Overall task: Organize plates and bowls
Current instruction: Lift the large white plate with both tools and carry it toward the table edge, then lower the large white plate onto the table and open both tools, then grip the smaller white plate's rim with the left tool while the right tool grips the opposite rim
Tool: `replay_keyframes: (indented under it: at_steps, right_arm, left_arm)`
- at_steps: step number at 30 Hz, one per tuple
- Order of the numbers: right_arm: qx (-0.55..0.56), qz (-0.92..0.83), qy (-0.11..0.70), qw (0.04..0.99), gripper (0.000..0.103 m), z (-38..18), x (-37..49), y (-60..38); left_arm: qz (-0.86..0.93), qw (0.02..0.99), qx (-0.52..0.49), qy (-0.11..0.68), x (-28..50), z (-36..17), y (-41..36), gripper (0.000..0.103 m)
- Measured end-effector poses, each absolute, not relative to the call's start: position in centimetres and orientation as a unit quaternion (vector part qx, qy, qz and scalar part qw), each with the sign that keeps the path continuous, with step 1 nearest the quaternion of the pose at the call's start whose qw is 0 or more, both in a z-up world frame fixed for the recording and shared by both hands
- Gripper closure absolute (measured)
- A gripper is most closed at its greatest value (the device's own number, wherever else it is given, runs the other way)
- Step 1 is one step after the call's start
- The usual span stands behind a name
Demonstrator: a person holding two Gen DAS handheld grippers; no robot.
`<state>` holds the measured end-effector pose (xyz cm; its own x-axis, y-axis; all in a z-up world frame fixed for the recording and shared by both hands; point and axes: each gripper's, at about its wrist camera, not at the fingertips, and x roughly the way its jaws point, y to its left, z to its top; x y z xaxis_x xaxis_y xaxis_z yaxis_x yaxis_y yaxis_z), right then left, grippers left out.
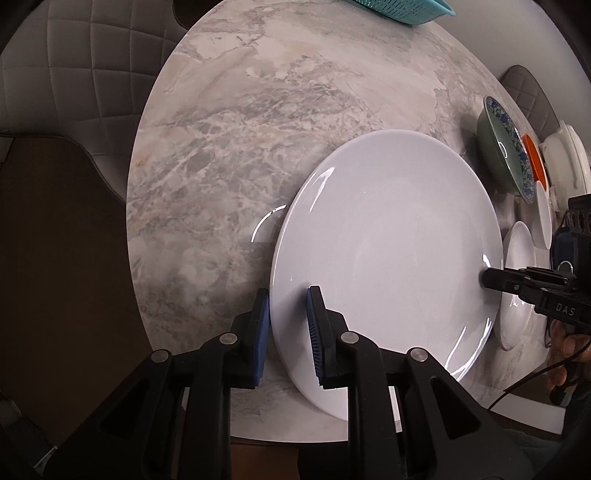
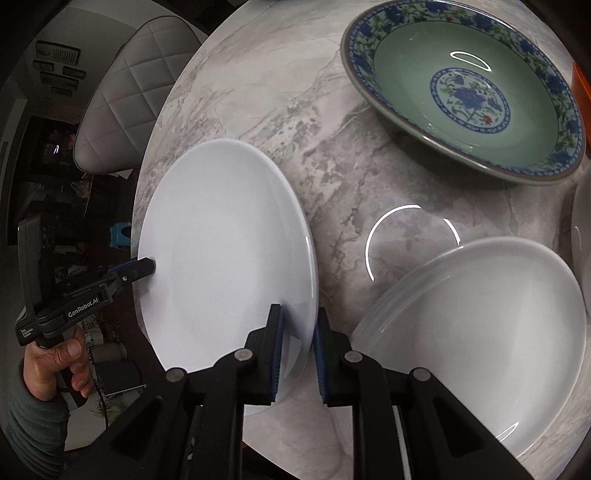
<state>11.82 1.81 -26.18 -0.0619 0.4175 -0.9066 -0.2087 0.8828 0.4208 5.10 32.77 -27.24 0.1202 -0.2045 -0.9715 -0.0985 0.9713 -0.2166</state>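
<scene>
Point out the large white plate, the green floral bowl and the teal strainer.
large white plate (image 1: pixel 388 251), left wrist view, centre of its face.
green floral bowl (image 2: pixel 469 94), right wrist view, blue flower medallion in its well.
teal strainer (image 1: pixel 406 9), left wrist view, its mesh underside.

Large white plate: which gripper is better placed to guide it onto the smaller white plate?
Probably the right gripper: it clamps the large white plate on the rim nearest the smaller white plate. The left gripper clamps the far rim.

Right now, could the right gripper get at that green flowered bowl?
Probably not yet: the right gripper is shut on the large white plate's rim, as is the left gripper. Once free, bare table leads to the green bowl.
</scene>
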Motion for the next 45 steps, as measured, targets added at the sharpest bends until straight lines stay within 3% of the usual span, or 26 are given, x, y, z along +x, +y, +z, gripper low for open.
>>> replay_keyframes:
  at_steps: [11, 15, 18, 20, 22, 28, 33, 40, 45]
  right_arm:
    - [0.050, 0.226, 0.687, 0.689, 0.080, -26.6, 11.2, 2.1]
    - [0.047, 0.226, 0.683, 0.693, 0.078, -26.7, 11.2, 2.3]
    - [0.050, 0.224, 0.675, 0.701, 0.075, -26.4, 11.0, 2.2]
    - [0.057, 0.226, 0.666, 0.709, 0.062, -25.7, 10.8, 2.1]
    - [0.051, 0.224, 0.651, 0.723, 0.050, -24.6, 10.5, 2.0]
    - [0.093, 0.219, 0.587, 0.774, 0.042, -18.0, 6.8, -2.0]
    - [0.166, 0.185, 0.505, 0.826, 0.026, -13.4, 0.6, -11.9]
    - [0.235, 0.097, 0.520, 0.816, 0.025, -16.5, -1.8, -23.0]
    - [0.237, 0.128, 0.557, 0.786, 0.036, -20.0, 0.6, -24.2]
  left_arm:
    - [-0.042, 0.755, -0.133, 0.641, 4.6, -26.7, 33.2, 0.082]
    - [-0.049, 0.765, -0.134, 0.628, 4.1, -26.0, 32.9, 0.071]
    - [-0.048, 0.782, -0.140, 0.606, 3.6, -24.5, 33.0, 0.053]
    - [-0.043, 0.794, -0.146, 0.589, 3.5, -23.1, 33.1, 0.050]
    - [-0.045, 0.805, -0.159, 0.570, 3.2, -21.2, 33.1, 0.040]
    - [-0.120, 0.843, -0.180, 0.493, 1.9, -14.9, 27.8, 0.036]
    - [-0.196, 0.841, -0.154, 0.480, 0.0, -13.4, 18.1, 0.032]
    - [-0.197, 0.798, -0.130, 0.555, 1.9, -17.7, 10.4, 0.034]
    - [-0.211, 0.775, -0.058, 0.593, 5.2, -20.6, 7.8, 0.035]
